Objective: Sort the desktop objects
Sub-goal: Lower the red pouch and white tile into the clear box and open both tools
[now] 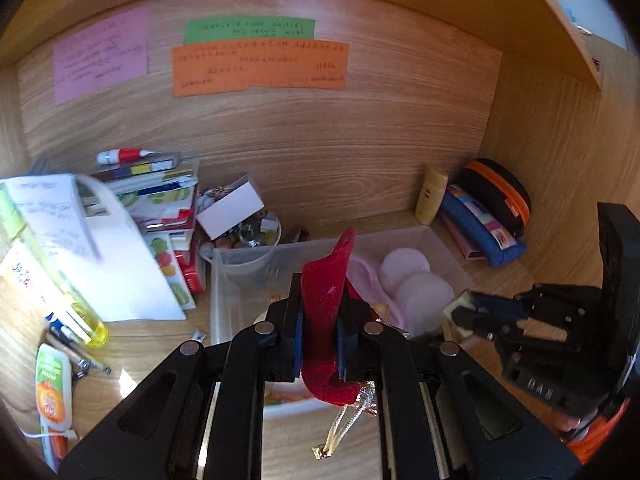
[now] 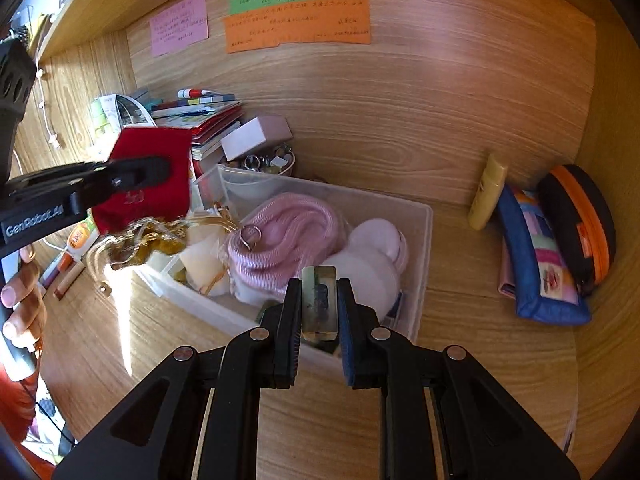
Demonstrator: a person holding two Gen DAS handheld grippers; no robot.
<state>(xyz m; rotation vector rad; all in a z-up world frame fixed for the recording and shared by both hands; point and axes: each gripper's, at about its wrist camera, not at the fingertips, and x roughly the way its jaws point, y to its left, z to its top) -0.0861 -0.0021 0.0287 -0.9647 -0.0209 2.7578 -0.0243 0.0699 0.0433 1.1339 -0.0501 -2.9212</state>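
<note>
My left gripper (image 1: 319,332) is shut on a red velvet pouch (image 1: 324,304) with gold tassel cords (image 1: 352,412) hanging below; it hangs above the clear plastic bin (image 1: 224,280). In the right wrist view the pouch (image 2: 160,176) and the left gripper (image 2: 132,178) are at the left, above the bin's left end. My right gripper (image 2: 319,304) is shut on a small clear block with a dark inlay (image 2: 319,300), held over the bin's near rim (image 2: 424,248). The bin holds a pink coiled cord (image 2: 288,232) and round white pads (image 2: 376,240).
A stack of books (image 1: 160,200) and papers lies at the left, with a white box (image 1: 232,208) over a bowl of trinkets. A yellow bottle (image 2: 488,192), a blue pouch (image 2: 536,260) and a black-orange case (image 2: 580,216) stand at the right. Pens and tubes (image 1: 52,380) lie at front left.
</note>
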